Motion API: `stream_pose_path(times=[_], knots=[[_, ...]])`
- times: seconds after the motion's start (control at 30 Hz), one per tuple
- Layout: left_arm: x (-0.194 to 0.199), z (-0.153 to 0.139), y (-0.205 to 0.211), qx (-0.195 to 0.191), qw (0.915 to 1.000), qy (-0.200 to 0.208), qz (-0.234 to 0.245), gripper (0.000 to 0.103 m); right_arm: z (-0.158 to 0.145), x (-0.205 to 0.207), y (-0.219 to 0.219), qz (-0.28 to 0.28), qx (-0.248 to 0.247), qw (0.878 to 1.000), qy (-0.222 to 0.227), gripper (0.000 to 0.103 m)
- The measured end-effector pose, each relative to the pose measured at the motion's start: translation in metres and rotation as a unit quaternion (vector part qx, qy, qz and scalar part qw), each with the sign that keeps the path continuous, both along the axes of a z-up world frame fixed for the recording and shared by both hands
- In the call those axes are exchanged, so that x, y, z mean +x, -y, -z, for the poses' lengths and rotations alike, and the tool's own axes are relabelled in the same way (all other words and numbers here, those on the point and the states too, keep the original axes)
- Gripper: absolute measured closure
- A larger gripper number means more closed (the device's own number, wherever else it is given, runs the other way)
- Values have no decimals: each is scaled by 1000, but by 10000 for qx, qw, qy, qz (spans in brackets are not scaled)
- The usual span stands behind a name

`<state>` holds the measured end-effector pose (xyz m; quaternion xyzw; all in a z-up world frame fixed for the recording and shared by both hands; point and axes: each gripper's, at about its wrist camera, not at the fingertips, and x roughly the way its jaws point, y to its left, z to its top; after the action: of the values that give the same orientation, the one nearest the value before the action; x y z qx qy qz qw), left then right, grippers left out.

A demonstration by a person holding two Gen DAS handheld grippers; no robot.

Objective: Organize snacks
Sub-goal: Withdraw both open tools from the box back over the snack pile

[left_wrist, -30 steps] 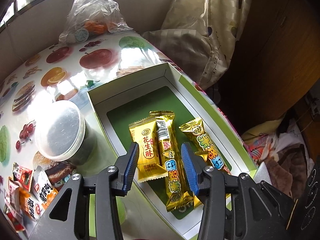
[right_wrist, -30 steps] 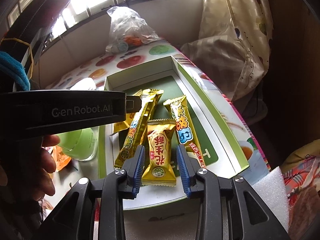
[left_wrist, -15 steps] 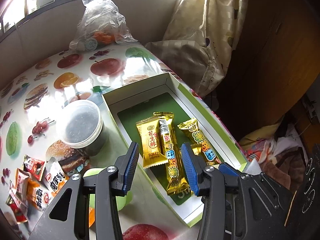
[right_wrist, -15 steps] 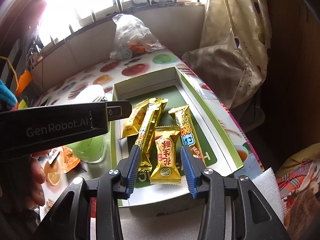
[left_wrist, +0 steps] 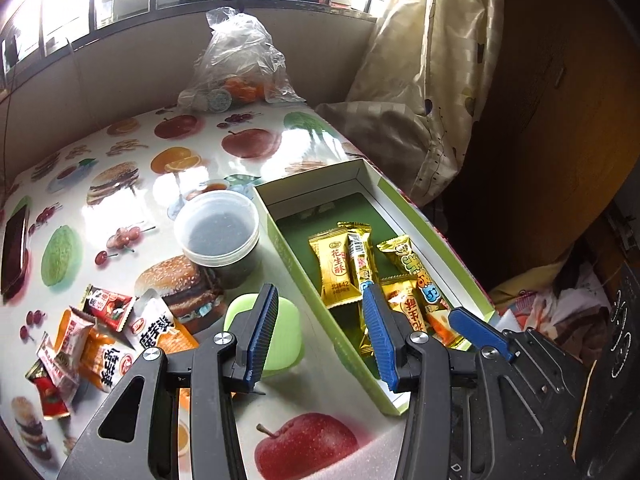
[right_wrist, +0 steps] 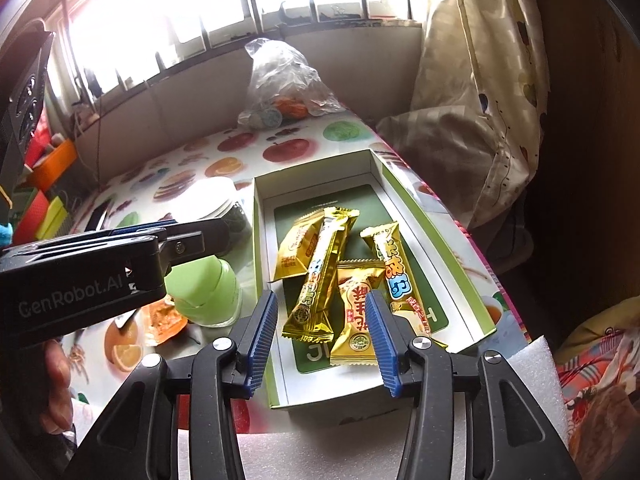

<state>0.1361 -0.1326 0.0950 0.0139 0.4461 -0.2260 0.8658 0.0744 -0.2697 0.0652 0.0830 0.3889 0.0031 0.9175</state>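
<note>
Left gripper [left_wrist: 320,332]: tilted down over table [left_wrist: 240,160], jaws apart, empty.
Right gripper [right_wrist: 322,334]: tilted down over box [right_wrist: 404,200], jaws just opening, clear of candy [right_wrist: 356,316].

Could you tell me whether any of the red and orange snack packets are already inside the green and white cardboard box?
No, the green and white cardboard box holds only gold-wrapped snacks, while the red and orange snack packets lie on the fruit-printed tablecloth.

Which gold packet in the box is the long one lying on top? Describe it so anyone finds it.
Start at the white box with green sides by the table's edge. Four gold packets lie inside. The long bar is left of centre, slanting over a squat gold packet; its pale strip sets it apart.
</note>
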Motion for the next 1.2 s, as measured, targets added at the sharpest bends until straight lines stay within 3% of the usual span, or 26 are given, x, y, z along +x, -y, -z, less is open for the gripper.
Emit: stream_pose_path(times=[0.63, 1.2], knots=[[-22, 3, -85, -130, 9961, 154, -863, 58, -17, -2, -49, -560, -29, 9981, 240, 58], [-31, 21, -196, -112, 9775, 81, -2107, 58, -15, 6, -120, -1485, -213, 9884, 233, 58]])
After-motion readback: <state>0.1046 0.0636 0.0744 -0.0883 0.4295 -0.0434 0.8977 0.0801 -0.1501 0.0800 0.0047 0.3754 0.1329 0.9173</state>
